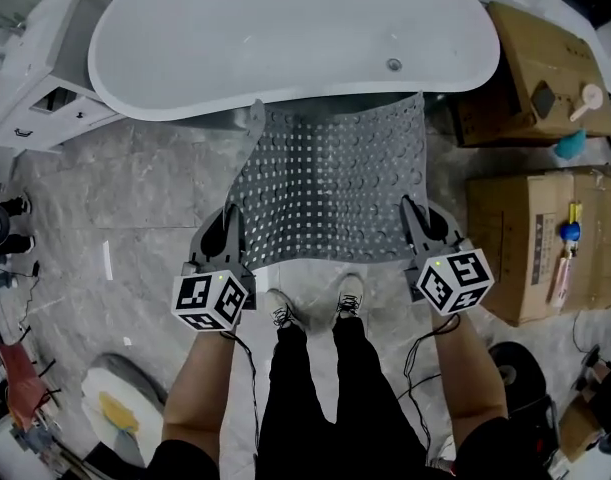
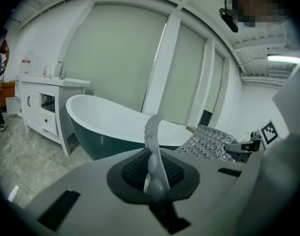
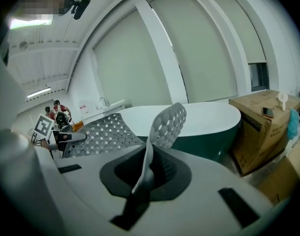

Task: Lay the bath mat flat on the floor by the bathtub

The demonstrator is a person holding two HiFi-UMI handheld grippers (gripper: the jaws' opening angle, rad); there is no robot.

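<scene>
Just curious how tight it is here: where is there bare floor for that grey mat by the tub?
Bare floor lies left of the bath mat, bordered by the bathtub, the white cabinet and the left tongs. The right is crowded: cardboard boxes stand close beside the mat's edge.

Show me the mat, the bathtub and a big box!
bath mat (image 1: 335, 188), head view, middle of its holed sheet.
bathtub (image 1: 285, 28), head view, white inner floor.
cardboard box (image 1: 515, 238), head view, bare top face.
</scene>
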